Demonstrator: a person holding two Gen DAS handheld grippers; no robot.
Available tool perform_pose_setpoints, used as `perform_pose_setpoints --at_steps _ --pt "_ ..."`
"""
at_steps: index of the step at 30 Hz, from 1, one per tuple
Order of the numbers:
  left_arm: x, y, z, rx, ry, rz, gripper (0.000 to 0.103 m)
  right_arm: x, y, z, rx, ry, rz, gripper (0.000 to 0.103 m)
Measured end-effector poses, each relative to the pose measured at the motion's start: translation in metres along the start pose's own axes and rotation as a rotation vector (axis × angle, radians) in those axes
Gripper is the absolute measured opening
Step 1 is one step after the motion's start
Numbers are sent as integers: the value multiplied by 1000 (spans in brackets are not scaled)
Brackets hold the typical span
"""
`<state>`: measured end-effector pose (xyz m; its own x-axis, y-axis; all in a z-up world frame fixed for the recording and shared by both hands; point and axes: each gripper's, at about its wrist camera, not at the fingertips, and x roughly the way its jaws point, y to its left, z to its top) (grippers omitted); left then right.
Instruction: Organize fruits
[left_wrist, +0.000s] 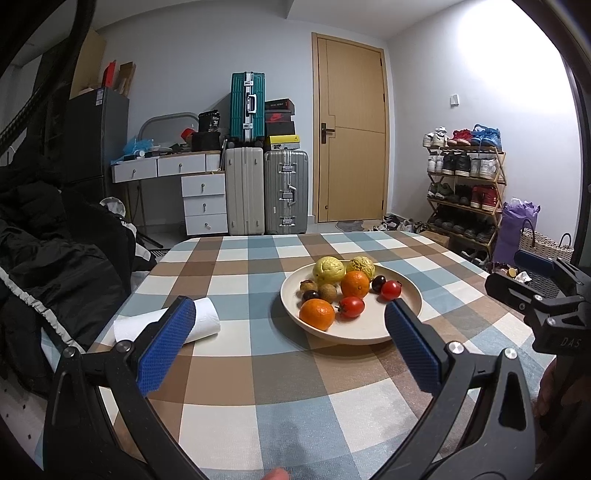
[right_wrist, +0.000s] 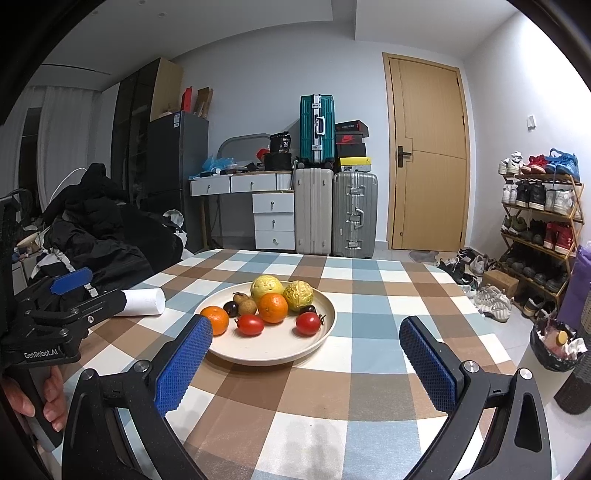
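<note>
A cream plate (left_wrist: 369, 334) (right_wrist: 273, 354) rests on the checked tablecloth and carries two oranges (left_wrist: 317, 314) (right_wrist: 272, 308), two red tomatoes (left_wrist: 351, 306) (right_wrist: 307, 323), two yellow-green guavas (left_wrist: 328, 270) (right_wrist: 266, 288), dark plums and small brown longans. My left gripper (left_wrist: 290, 325) hovers open just in front of the plate, nothing between its blue pads. My right gripper (right_wrist: 306, 341) is also open, its left pad overlapping the plate's near rim in that view. Each gripper shows at the edge of the other's view.
A white paper roll (left_wrist: 201, 323) (right_wrist: 142, 301) lies left of the plate. Dark jackets (left_wrist: 55, 266) pile up beyond the table's left edge. Suitcases (left_wrist: 284, 192), drawers, a door and a shoe rack (left_wrist: 465, 184) stand behind. A bin (right_wrist: 556, 343) sits on the floor at right.
</note>
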<state>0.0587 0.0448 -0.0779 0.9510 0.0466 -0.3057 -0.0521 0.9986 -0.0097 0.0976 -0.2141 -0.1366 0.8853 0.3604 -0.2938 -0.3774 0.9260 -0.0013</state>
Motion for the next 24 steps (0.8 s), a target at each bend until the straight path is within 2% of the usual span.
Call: perform_pose_setpoints --at_steps 13,24 --pt "0 2 0 1 0 1 102 -1 -1 0 0 0 0 103" --pt "-1 11 1 -19 0 47 102 0 -1 0 0 0 0 103"
